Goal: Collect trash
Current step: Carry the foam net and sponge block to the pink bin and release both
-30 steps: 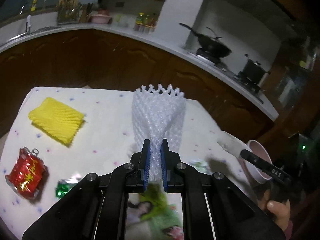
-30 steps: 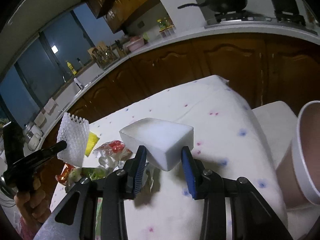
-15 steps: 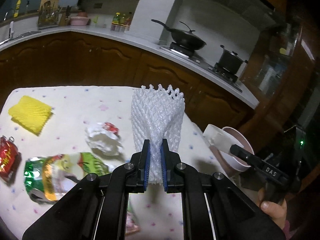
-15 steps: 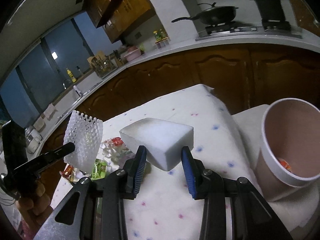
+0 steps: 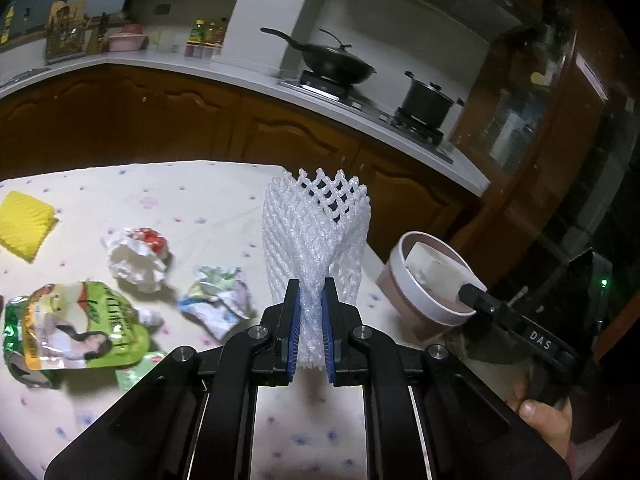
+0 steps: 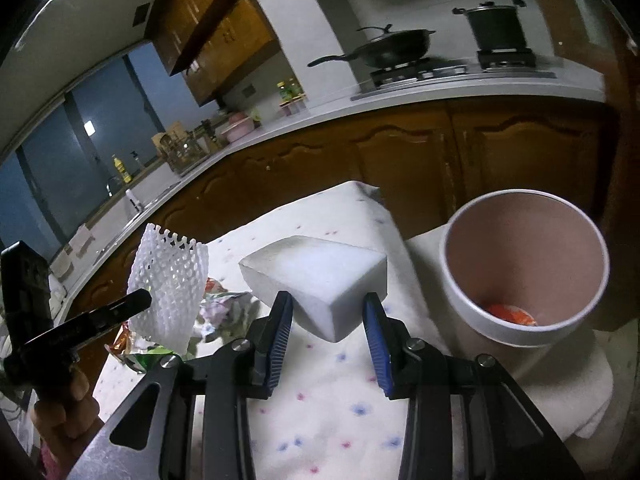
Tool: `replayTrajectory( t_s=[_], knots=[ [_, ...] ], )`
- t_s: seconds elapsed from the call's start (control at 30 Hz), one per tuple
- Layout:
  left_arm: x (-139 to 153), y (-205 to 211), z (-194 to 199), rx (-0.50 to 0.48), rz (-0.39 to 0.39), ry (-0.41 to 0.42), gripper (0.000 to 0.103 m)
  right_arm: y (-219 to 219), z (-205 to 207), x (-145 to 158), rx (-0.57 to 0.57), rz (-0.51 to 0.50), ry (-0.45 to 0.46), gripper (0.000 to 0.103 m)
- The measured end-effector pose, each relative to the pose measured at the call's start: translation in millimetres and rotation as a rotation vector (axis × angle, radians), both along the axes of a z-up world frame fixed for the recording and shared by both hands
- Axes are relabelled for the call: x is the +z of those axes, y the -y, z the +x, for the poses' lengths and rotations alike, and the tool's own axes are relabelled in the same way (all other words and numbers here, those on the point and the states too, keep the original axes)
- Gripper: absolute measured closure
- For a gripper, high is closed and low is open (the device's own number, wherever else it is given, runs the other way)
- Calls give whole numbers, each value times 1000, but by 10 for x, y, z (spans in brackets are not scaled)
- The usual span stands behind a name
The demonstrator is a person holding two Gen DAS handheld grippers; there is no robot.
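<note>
1. Presently, one table under a white cloth with small coloured flowers; its far edge and right corner run close to the brown cabinets, and bare cloth lies open in the foreground.
2. One pink bin with a white rim, standing off the table's right corner on a white pad; something orange lies at its bottom.
3. One white foam block, wedge-shaped, clamped between the blue pads of the right gripper and held over the cloth just left of the bin.
4. One white foam net sleeve, upright, its lower end pinched flat by the left gripper, flaring open above.
5. One green snack bag, flat on the cloth at left.
6. One yellow foam net at the far left edge.
7. One crumpled white wrapper with red print, mid-table.
8. One crumpled pale wrapper, just left of the sleeve.
</note>
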State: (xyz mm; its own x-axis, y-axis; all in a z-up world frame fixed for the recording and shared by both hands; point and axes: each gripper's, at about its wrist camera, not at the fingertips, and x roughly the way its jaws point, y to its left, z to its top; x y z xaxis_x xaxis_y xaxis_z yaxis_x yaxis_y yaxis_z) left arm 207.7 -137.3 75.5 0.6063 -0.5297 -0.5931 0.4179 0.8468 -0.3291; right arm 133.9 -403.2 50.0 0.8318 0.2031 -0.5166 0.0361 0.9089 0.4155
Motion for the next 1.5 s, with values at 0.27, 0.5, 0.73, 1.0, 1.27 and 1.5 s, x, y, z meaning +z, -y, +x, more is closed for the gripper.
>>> replayTrajectory(
  t_s=[0.27,0.5,0.73,1.0,1.27,1.5],
  knots=[
    [9,353,-14,-64,-1,0,94,346,-232,-13,-82,-4,8,66],
    [10,693,-28,-124,-5,-2,94,667,-373,-26,-156,-1,10,66],
    [3,1011,16,-186,-32,-11,94,881,-414,-61,-200,-10,4,66],
    [-11,1434,91,-248,-59,-28,94,1147,-441,-135,-249,-27,-9,65],
    [-84,1945,260,-283,-63,-40,94,1393,-361,-207,-275,-31,-23,64],
    [-253,2301,488,-295,-45,-84,94,1572,-233,-273,-283,-26,-40,64]
  ],
)
